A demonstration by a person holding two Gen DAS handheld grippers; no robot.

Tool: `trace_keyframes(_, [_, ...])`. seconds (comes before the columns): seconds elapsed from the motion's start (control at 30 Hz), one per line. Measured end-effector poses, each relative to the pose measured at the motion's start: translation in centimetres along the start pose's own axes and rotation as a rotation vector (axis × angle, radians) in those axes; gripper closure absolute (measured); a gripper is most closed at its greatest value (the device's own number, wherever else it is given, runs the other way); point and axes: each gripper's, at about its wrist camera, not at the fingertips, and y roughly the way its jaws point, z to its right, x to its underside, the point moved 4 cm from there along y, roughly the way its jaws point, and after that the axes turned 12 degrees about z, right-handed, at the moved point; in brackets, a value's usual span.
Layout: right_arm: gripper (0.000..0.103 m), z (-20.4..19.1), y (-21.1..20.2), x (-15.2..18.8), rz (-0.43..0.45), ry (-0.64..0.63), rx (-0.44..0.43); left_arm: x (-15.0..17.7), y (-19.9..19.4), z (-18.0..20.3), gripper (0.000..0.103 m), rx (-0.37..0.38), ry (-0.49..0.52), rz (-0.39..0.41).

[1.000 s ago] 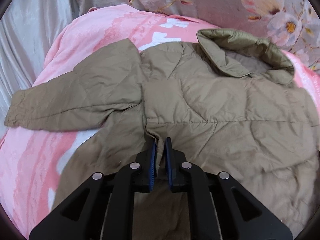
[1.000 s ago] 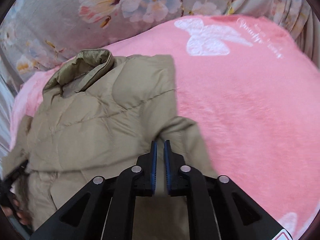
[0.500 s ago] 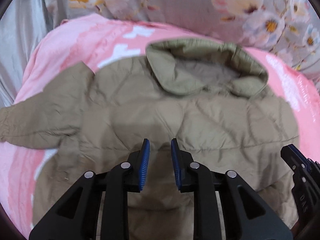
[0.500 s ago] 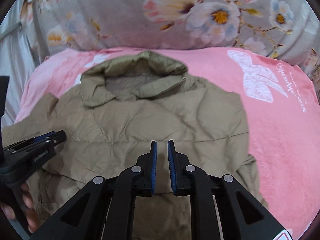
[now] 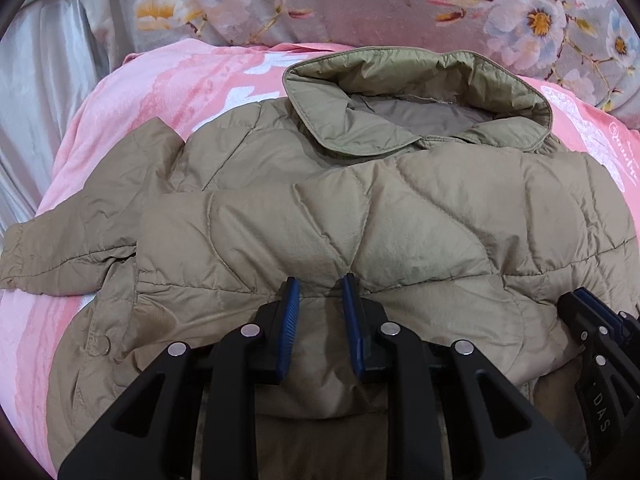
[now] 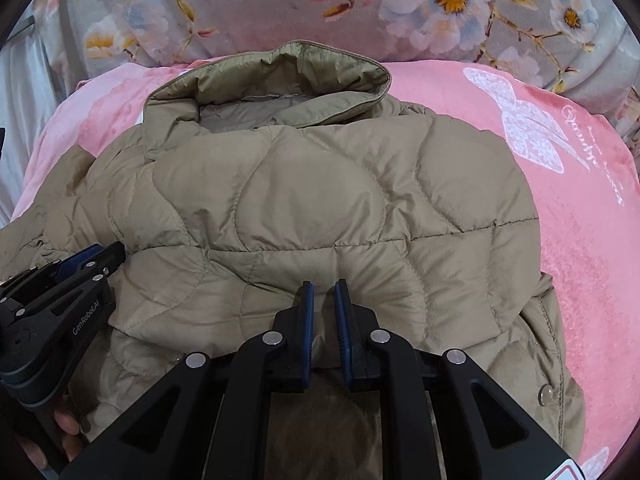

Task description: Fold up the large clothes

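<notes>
A khaki quilted jacket [image 5: 400, 220] [image 6: 320, 184] lies on a pink blanket, its collar [image 5: 400, 92] at the far end. One sleeve [image 5: 80, 232] sticks out to the left. A quilted top layer lies over the body, and both grippers grasp its near edge. My left gripper [image 5: 322, 304] has a puffy fold of that edge bunched between its blue pads, which stand slightly apart. My right gripper [image 6: 322, 300] pinches the same edge further right, with a narrower gap. Each gripper shows in the other's view: the right [image 5: 592, 320], the left [image 6: 88, 264].
The pink blanket [image 6: 580, 240] with white butterfly prints covers the bed. Floral grey fabric [image 5: 360, 0] rises behind it, and grey cloth [image 5: 40, 80] hangs at the left. A person's fingers [image 6: 60, 428] show under the left gripper. Snap buttons [image 6: 545, 393] line the jacket's lower layer.
Both grippers have moved inward, toward the jacket's middle, and now sit side by side facing the collar. The left jaws stand wider than a second ago.
</notes>
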Motion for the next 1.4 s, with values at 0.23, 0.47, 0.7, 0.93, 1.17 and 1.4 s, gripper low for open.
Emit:
trace_keyframes(0.23, [0.090, -0.5, 0.1, 0.4, 0.022, -0.035, 0.033, 0.4, 0.0, 0.3, 0.082, -0.022, 0.020, 0.032])
trace_keyframes(0.47, [0.090, -0.5, 0.2, 0.6, 0.035, -0.040, 0.038, 0.6, 0.0, 0.4, 0.082, -0.022, 0.017, 0.045])
trace_keyframes(0.7, [0.090, 0.3, -0.1, 0.5, 0.032, 0.023, -0.021, 0.5, -0.7, -1.4, 0.079, 0.055, -0.086, 0.037])
trace_keyframes(0.93, [0.083, -0.6, -3.5, -1.3, 0.025, 0.117, -0.137, 1.6, -3.0, -6.0, 0.079, 0.029, -0.173, -0.017])
trace_keyframes(1.17, [0.082, -7.4, -1.9, 0.4, -0.029, -0.002, -0.173, 3.0, -3.2, -7.1, 0.079, -0.003, -0.160, -0.024])
trace_keyframes(1.4, [0.082, -8.0, -0.9, 1.6, 0.013, -0.046, -0.131, 2.8, -5.3, -10.5, 0.079, 0.086, -0.310, -0.013])
